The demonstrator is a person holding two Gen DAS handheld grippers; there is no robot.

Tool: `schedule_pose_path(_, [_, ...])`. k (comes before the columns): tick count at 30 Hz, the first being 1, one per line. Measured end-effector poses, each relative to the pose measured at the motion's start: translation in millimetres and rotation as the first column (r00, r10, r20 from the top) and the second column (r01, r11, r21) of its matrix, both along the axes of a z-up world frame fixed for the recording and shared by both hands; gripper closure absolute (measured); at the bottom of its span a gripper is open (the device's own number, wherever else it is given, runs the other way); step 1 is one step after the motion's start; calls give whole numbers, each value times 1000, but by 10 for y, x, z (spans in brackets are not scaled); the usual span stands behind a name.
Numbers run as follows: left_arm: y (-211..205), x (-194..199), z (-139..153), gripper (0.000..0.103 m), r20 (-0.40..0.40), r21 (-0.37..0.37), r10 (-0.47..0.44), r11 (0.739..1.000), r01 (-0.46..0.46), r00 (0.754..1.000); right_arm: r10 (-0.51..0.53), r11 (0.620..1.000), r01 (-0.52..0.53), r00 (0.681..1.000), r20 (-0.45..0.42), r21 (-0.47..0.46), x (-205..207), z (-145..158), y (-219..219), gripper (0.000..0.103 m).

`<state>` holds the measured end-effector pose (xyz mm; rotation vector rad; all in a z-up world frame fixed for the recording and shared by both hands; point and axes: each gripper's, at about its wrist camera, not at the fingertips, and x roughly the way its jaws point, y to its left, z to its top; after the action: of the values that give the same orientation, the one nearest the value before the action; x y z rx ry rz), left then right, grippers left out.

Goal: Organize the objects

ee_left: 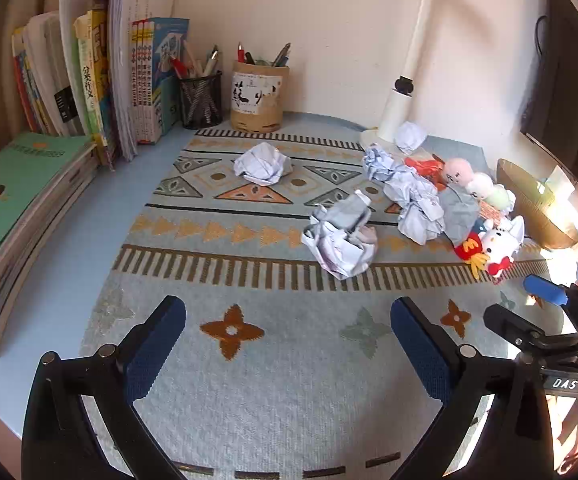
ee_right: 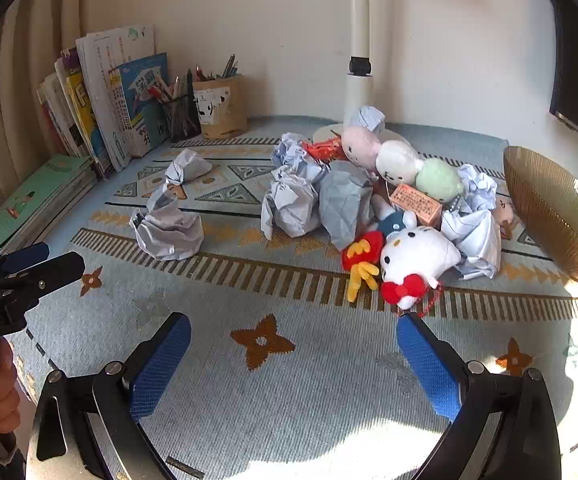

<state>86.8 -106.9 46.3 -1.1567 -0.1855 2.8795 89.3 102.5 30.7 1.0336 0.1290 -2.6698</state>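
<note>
Just ahead of the right gripper (ee_right: 293, 364), spread wide and empty, the Hello Kitty plush (ee_right: 417, 260) is found; the left gripper (ee_left: 289, 344), equally spread, is farther away.

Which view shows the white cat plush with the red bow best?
The right wrist view: the white cat plush lies near the middle, face, red bow and cord all visible, just beyond the open right gripper. The left wrist view shows the same plush small at the right edge, its features hard to read.

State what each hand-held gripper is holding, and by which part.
Nothing is held. The left hand-held gripper and right hand-held gripper are both open above the mat.
</note>
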Motion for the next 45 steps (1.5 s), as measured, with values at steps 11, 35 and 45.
schedule_pose_path(11, [-290, -490, 283, 1, -95, 23, 32, 999, -30, 995, 20, 999, -24, 983, -184, -22, -217, 115, -366, 0])
schedule_pose_path(35, [391, -426, -210, 1, -78, -44, -7, 999, 4, 997, -229, 972, 233, 969, -88, 40, -648, -127, 116, 0])
schedule_pose_path(45, [319, -433, -210, 1, -77, -3, 10, 1000, -10, 997, -234, 970, 239, 969, -79, 51, -661, -152, 94, 0])
